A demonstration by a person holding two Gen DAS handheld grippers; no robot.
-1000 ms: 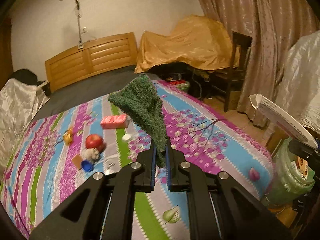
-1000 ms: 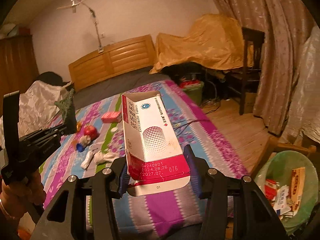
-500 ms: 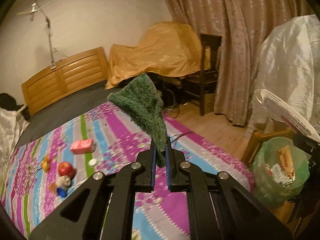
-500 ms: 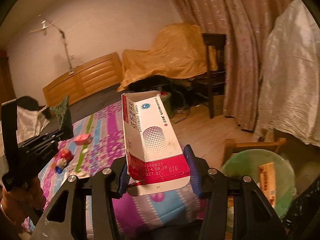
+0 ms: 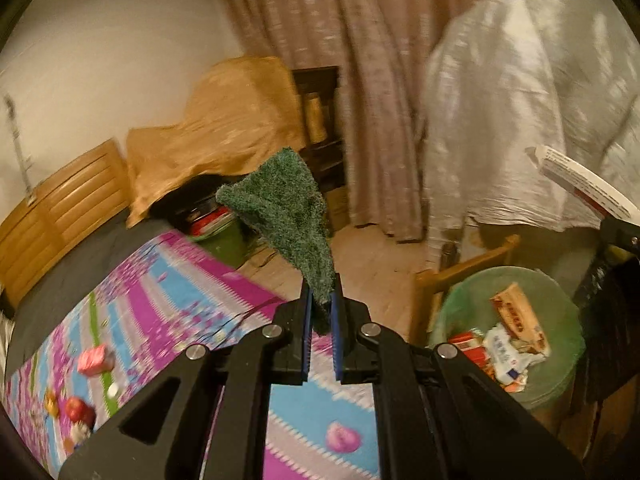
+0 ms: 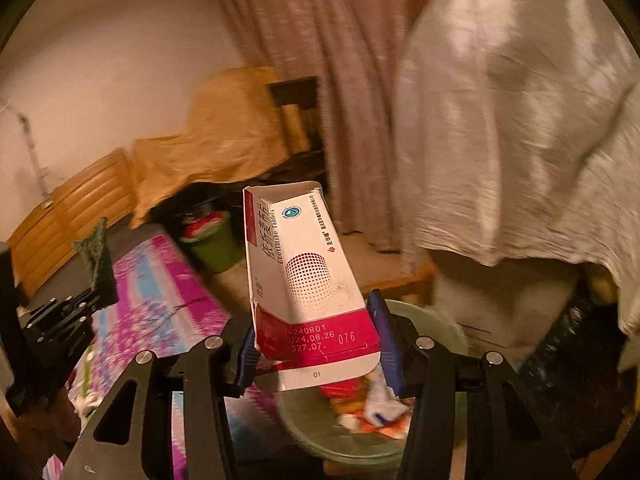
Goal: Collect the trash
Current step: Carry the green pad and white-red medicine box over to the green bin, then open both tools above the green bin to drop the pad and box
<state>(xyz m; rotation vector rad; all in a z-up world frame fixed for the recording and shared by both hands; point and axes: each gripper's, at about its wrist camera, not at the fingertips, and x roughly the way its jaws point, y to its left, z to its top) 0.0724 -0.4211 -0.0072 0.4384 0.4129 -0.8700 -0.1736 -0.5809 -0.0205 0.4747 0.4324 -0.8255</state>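
Left tool (image 5: pixel 320 312) pressed together on the lower end of a green scouring pad (image 5: pixel 288 212), pad standing up and forward from the blue pads, fuzzy, dark green, bent to a limp peak. Right tool (image 6: pixel 316 344) pinching a white-and-magenta medicine box (image 6: pixel 300 276) across its printed end, date stamp toward the camera, open flap at the far end, card walls slightly buckled.

Swung over since a second ago: bed filling both views then, green trash basket (image 5: pixel 560 320) at the far right edge; now basket well inside the left view, just right of the left tool and lower, and directly beneath the right tool, its rim showing either side of the box. Blurred background, so apparently mid-swing. Meaning for the task: both pieces carried from bed to basket, box seemingly placed for release, pad short of the rim and left of it.

Inside the basket: wrappers, a red carton, crumpled paper. Left of the basket, the striped bedspread (image 5: pixel 168 300) with a pink packet (image 5: pixel 96 360), an apple (image 5: pixel 78 408) and small scraps, probably more to collect. Behind the basket, a pale draped cover (image 5: pixel 520 100) and curtain (image 5: pixel 340 60).
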